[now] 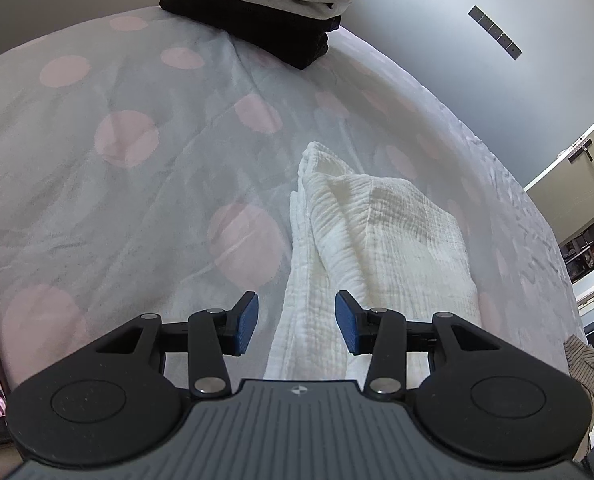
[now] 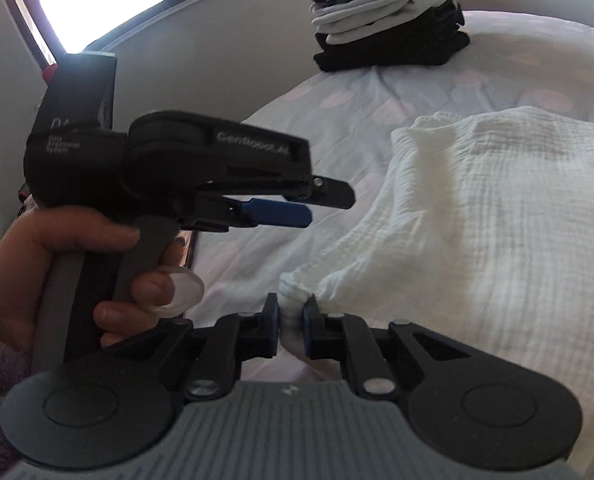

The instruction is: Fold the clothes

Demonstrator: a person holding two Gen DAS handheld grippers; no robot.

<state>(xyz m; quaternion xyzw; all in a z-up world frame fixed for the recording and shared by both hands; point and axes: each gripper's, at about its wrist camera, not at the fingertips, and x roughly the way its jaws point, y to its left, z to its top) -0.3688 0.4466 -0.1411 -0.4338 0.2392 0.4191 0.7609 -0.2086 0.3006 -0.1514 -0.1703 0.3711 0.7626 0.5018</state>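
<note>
Your right tongs (image 2: 290,322) are pinched tight on a bunched corner of the white crinkled garment (image 2: 477,216), at its near edge. Your left tongs (image 1: 296,326) hang half open just above the garment's near fold (image 1: 377,232), the blue pads (image 1: 245,322) apart and gripping nothing. Your left hand (image 2: 57,260) wraps the handle. The garment lies partly folded on the dotted bedspread (image 1: 117,140). At the far edge of the bed sits a stack of folded clothes (image 2: 389,24), black below, pale grey above.
</note>
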